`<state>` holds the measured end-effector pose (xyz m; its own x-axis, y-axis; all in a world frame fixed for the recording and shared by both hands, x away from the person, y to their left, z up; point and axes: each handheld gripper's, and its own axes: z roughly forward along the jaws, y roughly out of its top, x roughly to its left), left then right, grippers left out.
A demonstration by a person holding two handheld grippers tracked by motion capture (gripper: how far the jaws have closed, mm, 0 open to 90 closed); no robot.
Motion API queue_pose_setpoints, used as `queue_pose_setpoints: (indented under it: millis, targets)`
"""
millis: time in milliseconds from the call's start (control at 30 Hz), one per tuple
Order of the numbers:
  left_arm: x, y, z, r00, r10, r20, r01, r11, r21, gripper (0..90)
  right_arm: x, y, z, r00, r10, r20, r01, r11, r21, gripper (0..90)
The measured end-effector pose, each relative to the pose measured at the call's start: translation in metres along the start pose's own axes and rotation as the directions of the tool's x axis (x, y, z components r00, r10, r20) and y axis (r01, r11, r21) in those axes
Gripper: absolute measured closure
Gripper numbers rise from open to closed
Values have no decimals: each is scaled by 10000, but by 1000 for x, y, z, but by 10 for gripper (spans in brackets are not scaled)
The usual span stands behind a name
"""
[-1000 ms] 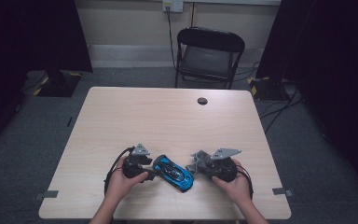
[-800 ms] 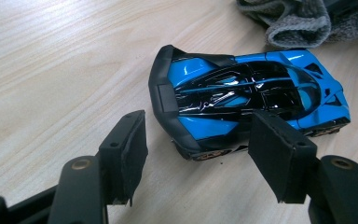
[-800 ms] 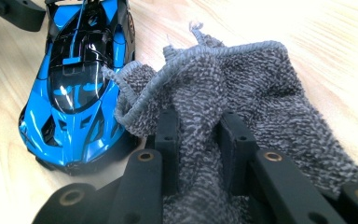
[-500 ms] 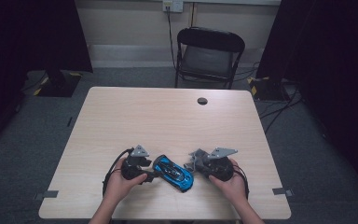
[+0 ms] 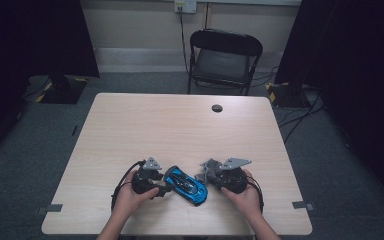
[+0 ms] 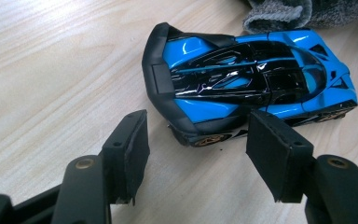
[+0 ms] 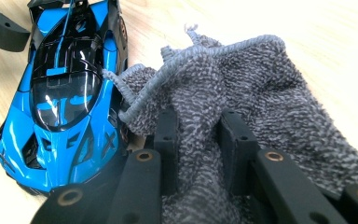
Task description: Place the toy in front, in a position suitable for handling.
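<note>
A blue and black toy car (image 5: 186,184) lies on the wooden table (image 5: 180,125) near its front edge, between both hands. My left gripper (image 5: 162,187) sits at the car's rear. In the left gripper view its jaws (image 6: 200,149) stand apart, with the rear corner of the car (image 6: 242,79) just ahead of them and neither pad pressing on it. My right gripper (image 5: 205,176) is shut on a grey towelling cloth (image 7: 242,84), bunched between its jaws (image 7: 198,126). The cloth's edge lies against the side of the car (image 7: 65,93).
A black folding chair (image 5: 224,55) stands behind the table's far edge. A round black grommet (image 5: 217,108) sits in the tabletop at the far middle. Dark curtains hang at both sides, and cables run over the carpet at the right.
My right gripper with the cloth has edged slightly left toward the car. The left gripper and the car have stayed in place.
</note>
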<state>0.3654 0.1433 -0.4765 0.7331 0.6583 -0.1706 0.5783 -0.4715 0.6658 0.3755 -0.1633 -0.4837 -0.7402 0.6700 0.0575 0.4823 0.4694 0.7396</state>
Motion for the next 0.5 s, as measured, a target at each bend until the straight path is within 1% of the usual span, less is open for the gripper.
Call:
queue_pose_setpoints:
  millis: [200, 233, 267, 300, 333, 433, 467, 500]
  targets:
    - [0, 0, 0, 10000, 18, 22, -18, 10000, -88, 410, -1, 1, -2, 10000, 36, -8, -36, 10000, -21, 701]
    - [0, 1, -1, 10000, 41, 0, -41, 10000, -66, 414, -2, 1, -3, 10000, 72, -50, -72, 10000, -15, 655]
    - [0, 1, -1, 10000, 34, -20, -34, 10000, -55, 418, -2, 1, -4, 9997, 208, -94, -208, 9998, 9, 554]
    - [0, 1, -1, 10000, 34, -20, -34, 10000, -55, 420, -2, 1, -4, 9997, 208, -94, -208, 9998, 9, 554]
    - [0, 0, -1, 10000, -20, -15, 20, 10000, -78, 422, -1, 0, -7, 9997, -238, 23, 238, 9997, 102, 554]
    - [1, 0, -1, 9999, -105, 44, 106, 9999, -109, 424, -1, -1, -12, 9996, -255, 93, 255, 9997, 66, 537]
    - [1, 0, -1, 9999, -121, 66, 121, 9999, -103, 427, -3, -3, -14, 9995, -299, 137, 297, 9994, 185, 539]
    - [1, 0, -1, 9999, -121, 66, 121, 9999, -103, 434, -3, -3, -14, 9995, -299, 137, 297, 9994, 185, 539]
